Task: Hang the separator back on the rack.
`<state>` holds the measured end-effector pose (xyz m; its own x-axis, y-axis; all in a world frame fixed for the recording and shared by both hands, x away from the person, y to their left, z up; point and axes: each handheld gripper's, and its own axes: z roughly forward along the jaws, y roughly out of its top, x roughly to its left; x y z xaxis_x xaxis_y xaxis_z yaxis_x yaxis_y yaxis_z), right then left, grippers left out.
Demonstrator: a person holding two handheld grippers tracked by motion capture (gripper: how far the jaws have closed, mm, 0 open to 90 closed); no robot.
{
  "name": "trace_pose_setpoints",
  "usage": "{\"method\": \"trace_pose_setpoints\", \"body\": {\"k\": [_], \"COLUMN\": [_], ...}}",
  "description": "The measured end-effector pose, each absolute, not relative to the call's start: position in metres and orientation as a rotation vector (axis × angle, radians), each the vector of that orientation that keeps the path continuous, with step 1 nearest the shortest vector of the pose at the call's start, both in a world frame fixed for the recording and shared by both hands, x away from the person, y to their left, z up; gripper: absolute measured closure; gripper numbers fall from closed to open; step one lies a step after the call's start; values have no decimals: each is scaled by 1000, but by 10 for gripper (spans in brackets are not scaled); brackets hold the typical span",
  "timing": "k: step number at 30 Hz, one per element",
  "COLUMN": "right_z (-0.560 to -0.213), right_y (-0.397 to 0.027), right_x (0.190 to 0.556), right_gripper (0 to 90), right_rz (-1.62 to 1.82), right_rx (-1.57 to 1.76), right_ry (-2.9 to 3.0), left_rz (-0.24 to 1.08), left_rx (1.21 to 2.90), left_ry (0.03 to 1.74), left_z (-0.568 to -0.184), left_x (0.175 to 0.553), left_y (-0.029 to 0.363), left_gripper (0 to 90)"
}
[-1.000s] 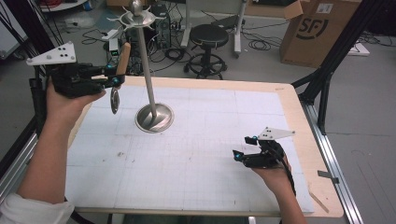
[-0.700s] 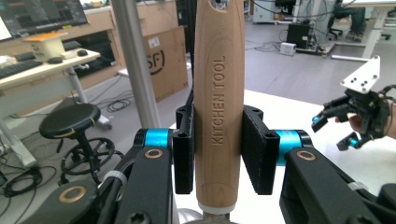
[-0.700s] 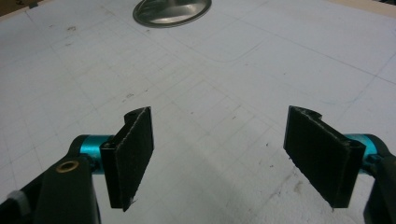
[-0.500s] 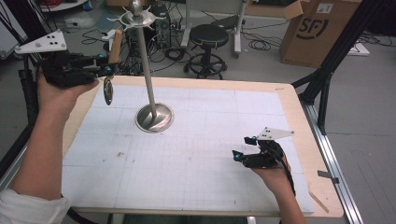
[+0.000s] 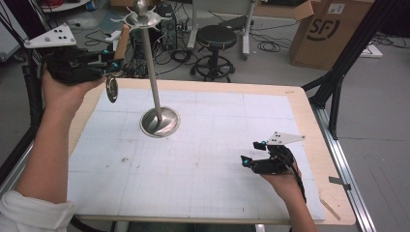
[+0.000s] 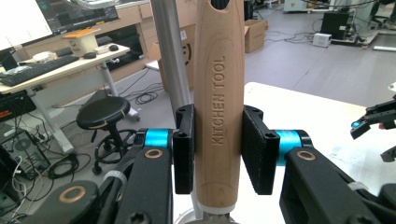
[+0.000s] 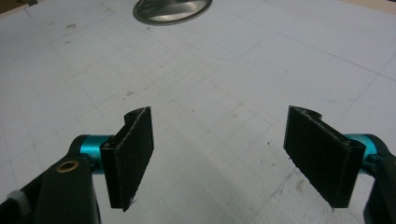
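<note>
A wooden-handled kitchen tool (image 6: 218,107) (its handle stamped "KITCHEN TOOL") is clamped between the pads of the left gripper (image 6: 218,148), held high beside the metal stand's pole (image 5: 151,72) at the table's far left, its metal head (image 5: 111,88) hanging below. Near the table's (image 5: 309,121) right edge, the right gripper (image 7: 229,156) rests low with jaws wide apart, empty.

The kitchen tool (image 6: 218,107) is showing a smooth, matt wooden handle; the stand (image 5: 159,121) at far left is gleaming as polished metal.
</note>
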<state>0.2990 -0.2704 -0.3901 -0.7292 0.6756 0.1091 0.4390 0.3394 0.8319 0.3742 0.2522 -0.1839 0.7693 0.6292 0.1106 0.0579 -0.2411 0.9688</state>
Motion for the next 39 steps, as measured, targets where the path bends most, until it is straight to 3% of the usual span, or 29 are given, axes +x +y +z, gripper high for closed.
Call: {"method": "trace_pose_setpoints", "body": {"k": [39], "right_z": [-396], "right_y": [-283], "right_x": [296], "right_gripper": [232], "right_rz": [1328], "right_rx": [1050], "right_ry": [2337], "left_rz": [544], "left_rx": [1696], "left_ry": [605], "left_z": [-199], "left_x": [409], "left_y": [249], "left_gripper": [678]}}
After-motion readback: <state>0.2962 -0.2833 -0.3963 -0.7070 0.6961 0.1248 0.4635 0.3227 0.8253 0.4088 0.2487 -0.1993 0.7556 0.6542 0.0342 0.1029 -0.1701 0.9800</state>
